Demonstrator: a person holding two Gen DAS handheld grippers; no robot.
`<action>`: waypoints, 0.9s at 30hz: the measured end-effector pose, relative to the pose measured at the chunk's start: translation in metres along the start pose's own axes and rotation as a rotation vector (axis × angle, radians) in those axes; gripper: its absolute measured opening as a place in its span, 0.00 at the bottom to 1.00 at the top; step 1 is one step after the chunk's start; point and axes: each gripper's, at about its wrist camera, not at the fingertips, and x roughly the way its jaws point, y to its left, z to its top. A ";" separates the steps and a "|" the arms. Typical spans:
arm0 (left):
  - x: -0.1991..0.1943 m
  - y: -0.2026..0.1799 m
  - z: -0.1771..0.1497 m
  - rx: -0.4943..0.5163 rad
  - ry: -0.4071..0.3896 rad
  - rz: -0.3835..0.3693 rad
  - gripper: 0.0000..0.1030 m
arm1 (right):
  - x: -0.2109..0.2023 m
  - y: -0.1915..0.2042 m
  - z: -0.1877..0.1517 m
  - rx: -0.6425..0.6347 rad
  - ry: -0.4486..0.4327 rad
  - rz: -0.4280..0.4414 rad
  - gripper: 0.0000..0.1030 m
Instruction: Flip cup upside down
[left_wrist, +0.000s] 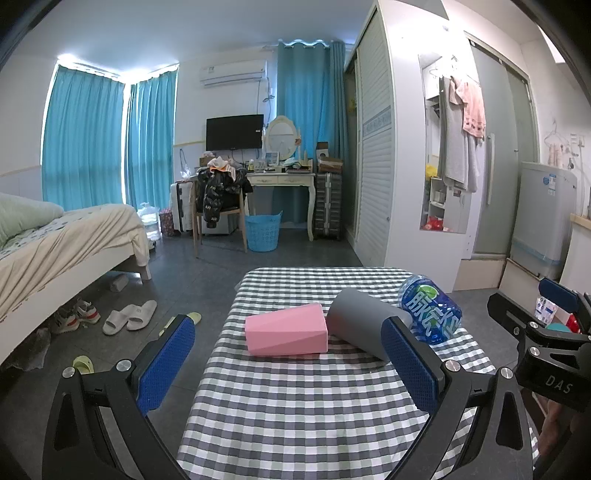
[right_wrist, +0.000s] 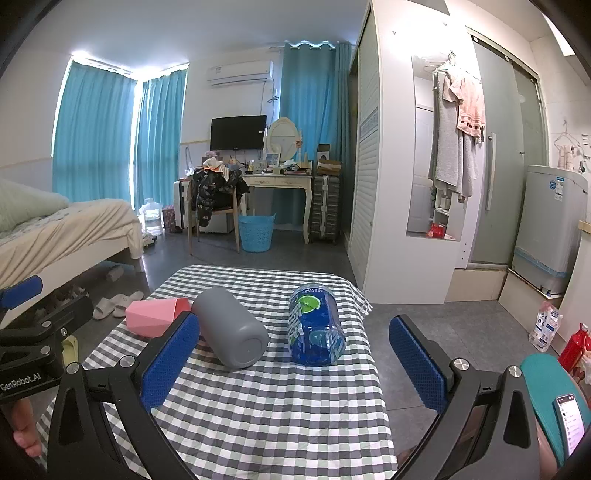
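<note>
The grey cup (right_wrist: 231, 328) lies on its side on the checked worktop (right_wrist: 273, 413), flat base toward the cameras and mouth turned away. Tipped like that it can roll, and I judge it must be stood on its rim to finish the task. Just beside the grey cup on its left lies the pink cup (left_wrist: 286, 329), also on its side, apparently touching it; on its right, a little apart, lies a blue bottle (right_wrist: 317, 325).

The left hand-held gripper (left_wrist: 288, 363) has its jaws spread wide and holds nothing — the grey cup sits ahead of its right pad. The right hand-held gripper (right_wrist: 293, 363) is likewise wide open and empty, with the grey cup just beyond its left pad and the bottle ahead between the pads.
</note>
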 end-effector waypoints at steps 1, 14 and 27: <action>0.000 0.000 0.000 0.000 0.000 -0.001 1.00 | 0.000 0.000 0.000 0.000 0.000 0.000 1.00; 0.000 0.000 0.001 0.001 0.001 0.000 1.00 | 0.000 0.000 0.000 -0.001 0.001 -0.001 1.00; 0.000 0.000 0.001 0.001 0.001 0.001 1.00 | 0.000 0.002 0.000 -0.002 0.001 0.001 1.00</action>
